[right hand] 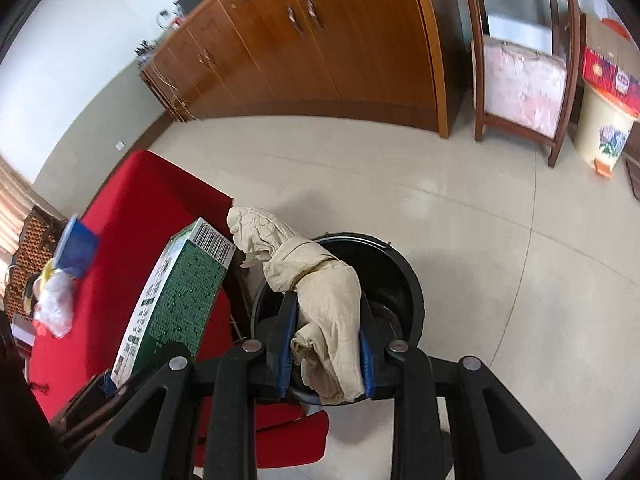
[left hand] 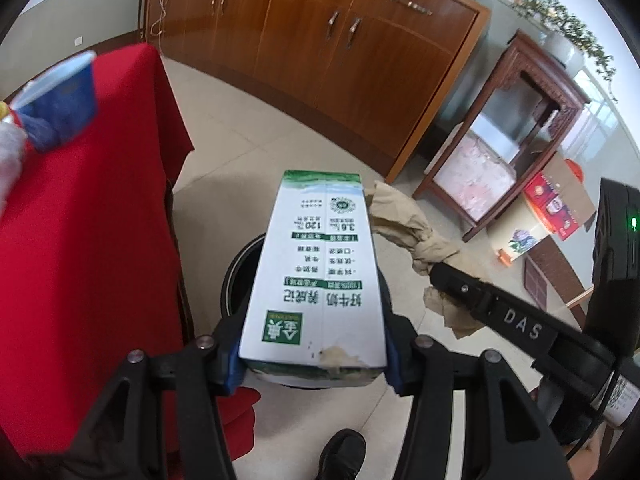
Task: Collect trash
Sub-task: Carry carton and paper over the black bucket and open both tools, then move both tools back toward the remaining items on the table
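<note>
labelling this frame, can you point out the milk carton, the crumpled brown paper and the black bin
milk carton (left hand: pixel 316 280): left wrist view, middle of its white printed face.
crumpled brown paper (right hand: pixel 320 304): right wrist view, the wad between the blue pads.
black bin (right hand: pixel 400 276): right wrist view, its far rim.

Wooden cabinets (left hand: pixel 328 40) line the wall behind a carved chair (left hand: pixel 504 136)
</note>
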Demonstrator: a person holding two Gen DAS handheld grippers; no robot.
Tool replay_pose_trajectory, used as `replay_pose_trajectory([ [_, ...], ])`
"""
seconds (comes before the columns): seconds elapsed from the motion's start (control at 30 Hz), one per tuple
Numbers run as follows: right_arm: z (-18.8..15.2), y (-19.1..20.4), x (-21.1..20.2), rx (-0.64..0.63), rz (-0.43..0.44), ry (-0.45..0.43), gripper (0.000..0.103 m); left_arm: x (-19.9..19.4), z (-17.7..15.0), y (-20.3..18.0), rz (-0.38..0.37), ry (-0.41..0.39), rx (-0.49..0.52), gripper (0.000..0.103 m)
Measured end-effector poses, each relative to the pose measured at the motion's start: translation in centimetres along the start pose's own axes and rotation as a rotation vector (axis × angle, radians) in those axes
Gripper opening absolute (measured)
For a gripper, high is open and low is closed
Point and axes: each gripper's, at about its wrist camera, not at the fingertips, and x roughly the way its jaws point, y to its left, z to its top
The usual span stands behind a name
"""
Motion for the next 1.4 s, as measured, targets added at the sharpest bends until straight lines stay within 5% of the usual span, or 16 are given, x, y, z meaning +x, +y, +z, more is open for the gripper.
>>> replay_pose_trajectory([
  [0.27, 1.4, -2.0, 6.0, 0.024, -0.047, 0.138, 0.029, 3.9, 0.2, 0.1, 0.037, 0.064, -0.007, 0.055],
  [0.53, 2.1, -2.5, 8.5, 0.049, -0.051, 0.177, 0.053, 5.1, 1.0, 0.3, 0.091, 0.072, 0.011, 0.071],
  [0.77, 2.3, -0.8, 3.2, 0.024, -0.056, 0.046, 0.053, -0.1, 2.2, 0.6, 0.078, -0.015, -0.012, 0.071],
  [1.0, -1.0, 1.5, -2.4, -0.011, -0.049, -0.020, 0.055, -6.3, 2.4, 0.9, 0.074, -0.082, 0.012, 0.071],
  [1.4, -6.0, 8.4, -9.9, -0.139, 0.043, -0.144, 0.070, -14.7, -0.2, 7.5, 0.148, -0.188, -0.063, 0.077],
])
